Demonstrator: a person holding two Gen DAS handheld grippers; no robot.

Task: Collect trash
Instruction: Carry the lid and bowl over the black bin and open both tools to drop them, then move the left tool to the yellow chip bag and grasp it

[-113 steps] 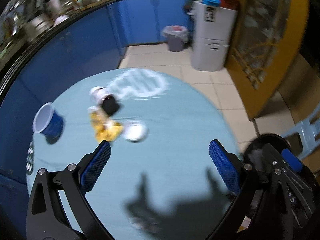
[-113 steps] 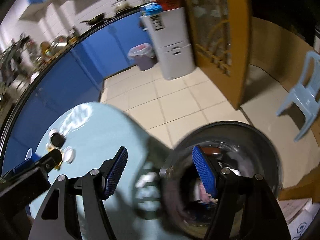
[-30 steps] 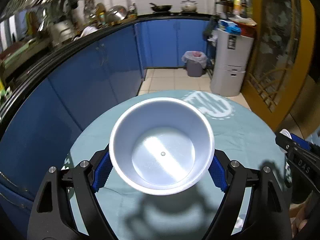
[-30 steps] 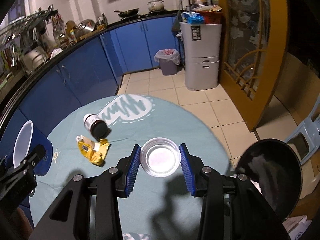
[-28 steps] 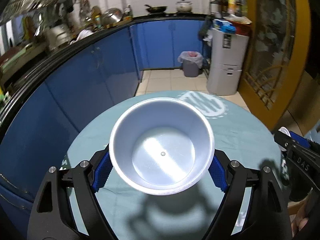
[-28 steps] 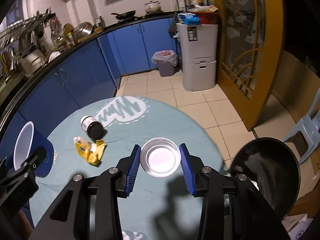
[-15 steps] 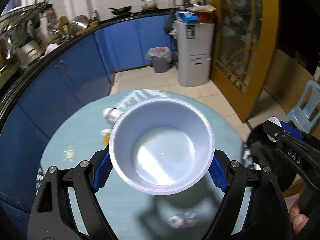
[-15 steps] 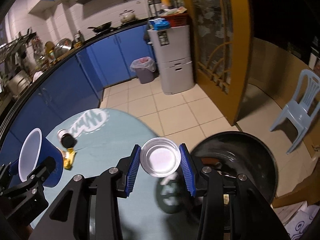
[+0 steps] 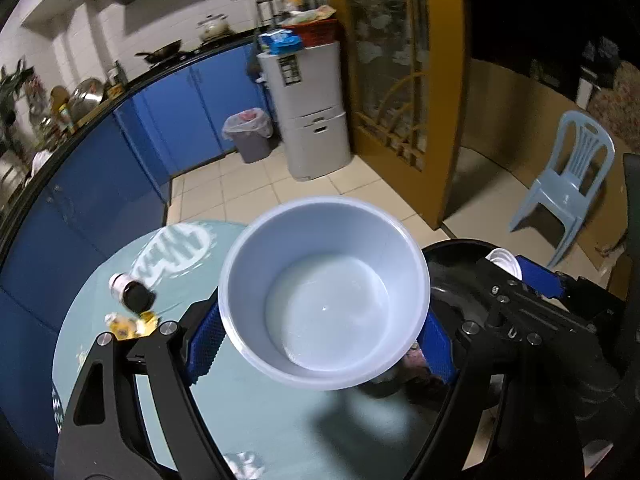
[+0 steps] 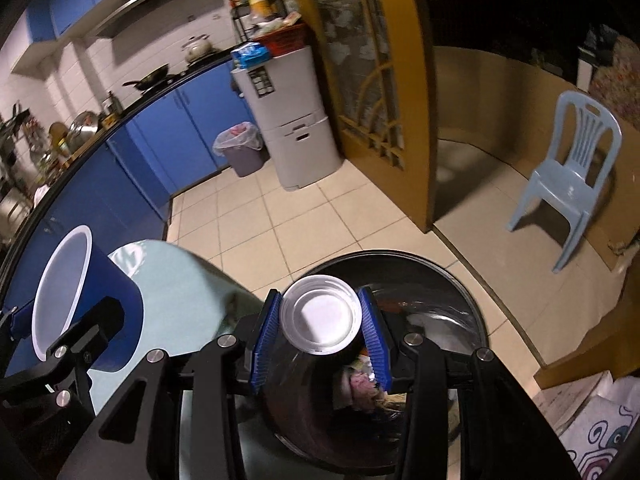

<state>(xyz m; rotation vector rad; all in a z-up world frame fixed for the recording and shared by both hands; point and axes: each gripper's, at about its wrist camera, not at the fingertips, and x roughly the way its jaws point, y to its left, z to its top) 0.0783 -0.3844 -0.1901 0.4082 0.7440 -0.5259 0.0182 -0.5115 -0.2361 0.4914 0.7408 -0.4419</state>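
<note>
My left gripper (image 9: 320, 344) is shut on a blue cup (image 9: 324, 292) with a white inside, gripped by its sides and held over the table's right edge. In the right wrist view the same blue cup (image 10: 80, 296) shows at the far left. My right gripper (image 10: 320, 332) is shut on a small clear plastic cup (image 10: 320, 316), held above the open black trash bin (image 10: 460, 292). Crumpled trash (image 10: 360, 384) lies inside the bin. A dark bottle (image 9: 134, 294) lies on its side on the teal table (image 9: 260, 412), next to a yellow wrapper (image 9: 128, 324).
The black trash bin (image 9: 452, 256) stands on the floor against the table's right side. A crumpled foil scrap (image 9: 244, 462) lies near the table's front edge. Farther off are a light blue plastic chair (image 10: 568, 184), a grey lined bin (image 10: 240, 152), a grey cabinet (image 10: 292, 120) and blue kitchen cupboards (image 9: 120, 168).
Both grippers have swung right, from over the middle of the table toward the black bin, carrying their cups. The small clear cup now hangs over the bin. Neither grip has changed.
</note>
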